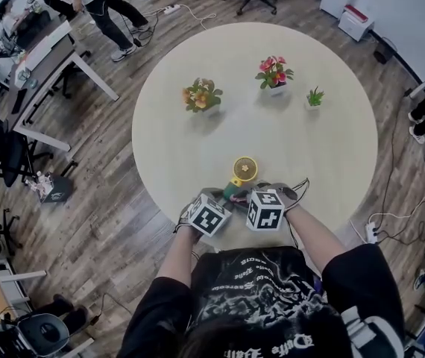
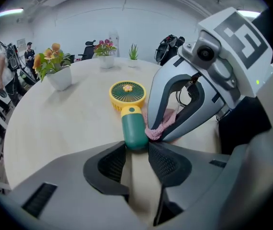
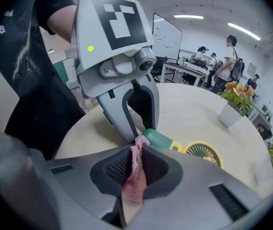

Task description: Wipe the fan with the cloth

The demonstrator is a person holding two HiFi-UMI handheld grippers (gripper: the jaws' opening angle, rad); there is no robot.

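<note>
fan (image 2: 129,110): flat on counter (image 1: 197,144), handle (image 2: 135,133) toward person, grille (image 2: 127,91) away
left gripper (image 2: 136,150): jaws pinching handle end
right gripper (image 3: 137,152): jaws clamped on pink cloth (image 3: 134,178), beside handle, nearer grille

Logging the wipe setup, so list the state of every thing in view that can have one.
fan: lying flat on the table
cloth: pinched, tip at the fan's handle
left hand-held gripper: shut on the fan's handle end
right hand-held gripper: shut on the cloth
orange flower pot: upright
pink flower pot: upright
small green plant: upright
</note>
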